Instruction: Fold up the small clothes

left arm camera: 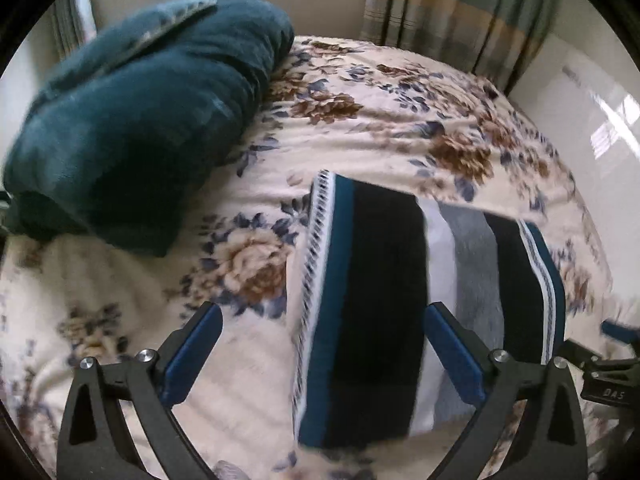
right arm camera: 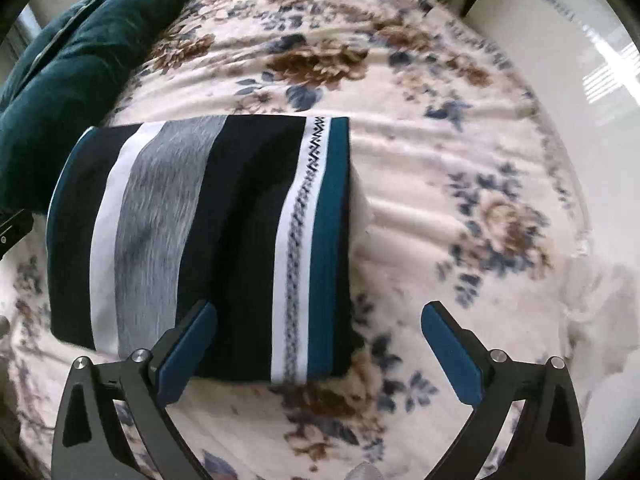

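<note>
A striped garment [right arm camera: 208,240] in black, grey, white and teal lies folded into a rectangle on the floral bedspread [right arm camera: 460,160]. It also shows in the left wrist view [left arm camera: 372,300]. My left gripper [left arm camera: 322,354] is open and empty, hovering over the garment's left part. My right gripper [right arm camera: 318,354] is open and empty, just above the garment's near right corner. The right gripper's tip [left arm camera: 618,330] shows at the right edge of the left wrist view.
A rolled dark teal blanket [left arm camera: 140,120] lies at the left of the bed, also seen in the right wrist view [right arm camera: 72,80]. Striped curtains [left arm camera: 460,12] hang behind the bed. A glossy white floor [left arm camera: 592,112] lies past the right edge.
</note>
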{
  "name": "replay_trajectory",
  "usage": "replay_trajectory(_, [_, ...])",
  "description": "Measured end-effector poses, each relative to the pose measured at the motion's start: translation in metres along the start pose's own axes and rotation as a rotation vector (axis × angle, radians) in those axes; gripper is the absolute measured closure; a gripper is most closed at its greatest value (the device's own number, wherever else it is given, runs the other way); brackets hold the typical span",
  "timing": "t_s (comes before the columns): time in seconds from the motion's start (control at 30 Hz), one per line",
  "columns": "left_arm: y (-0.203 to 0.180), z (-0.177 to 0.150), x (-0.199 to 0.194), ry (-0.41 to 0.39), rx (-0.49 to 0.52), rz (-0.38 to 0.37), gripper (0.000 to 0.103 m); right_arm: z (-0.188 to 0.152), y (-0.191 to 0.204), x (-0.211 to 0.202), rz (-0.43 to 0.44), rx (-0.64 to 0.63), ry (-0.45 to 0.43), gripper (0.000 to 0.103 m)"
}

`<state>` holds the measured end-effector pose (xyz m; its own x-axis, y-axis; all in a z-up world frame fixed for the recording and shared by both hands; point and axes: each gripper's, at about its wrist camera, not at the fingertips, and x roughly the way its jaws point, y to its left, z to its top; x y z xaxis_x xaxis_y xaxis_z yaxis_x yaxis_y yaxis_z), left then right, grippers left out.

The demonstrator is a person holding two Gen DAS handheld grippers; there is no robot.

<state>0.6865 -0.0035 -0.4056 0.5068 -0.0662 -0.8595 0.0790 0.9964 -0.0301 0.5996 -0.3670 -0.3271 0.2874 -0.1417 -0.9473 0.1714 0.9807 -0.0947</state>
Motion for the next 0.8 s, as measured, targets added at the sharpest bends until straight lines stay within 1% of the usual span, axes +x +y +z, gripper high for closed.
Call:
replay_trajectory(0.07, [-0.013, -0.007, -0.014, 0.012, 0.024, 0.008, 0.0, -0.015, 0.001, -0.017, -0.028, -0.001, -0.027, 0.0])
replay_trajectory(0.13, [-0.025, -0.015, -0.039, 0.013, 0.046, 0.021, 0.0, -0.029, 0.001, -0.042, -0.052, 0.013, -0.055, 0.0])
replay_trajectory(0.2, [-0.033, -0.019, -0.061, -0.001, 0.053, 0.041, 0.0, -0.041, -0.002, -0.07, -0.072, 0.03, -0.081, 0.0])
replay_trajectory(0.3, [-0.044, -0.026, -0.109, -0.042, 0.055, 0.05, 0.0, -0.057, -0.005, -0.116, -0.098, 0.038, -0.122, 0.0])
replay_trajectory(0.47, [-0.057, -0.037, -0.194, -0.099, 0.055, 0.038, 0.0, -0.086, -0.007, -0.204, -0.132, 0.024, -0.215, 0.0])
replay_trajectory(0.63, [-0.064, -0.051, -0.27, -0.162, 0.047, 0.035, 0.0, -0.121, -0.017, -0.295, -0.131, 0.051, -0.298, 0.0])
replay_trajectory(0.67, [-0.065, -0.056, -0.29, -0.175, 0.044, 0.029, 0.0, -0.131, -0.02, -0.319, -0.13, 0.057, -0.321, 0.0])
replay_trajectory(0.8, [-0.069, -0.072, -0.347, -0.209, 0.043, 0.017, 0.0, -0.161, -0.022, -0.388, -0.136, 0.053, -0.397, 0.0])
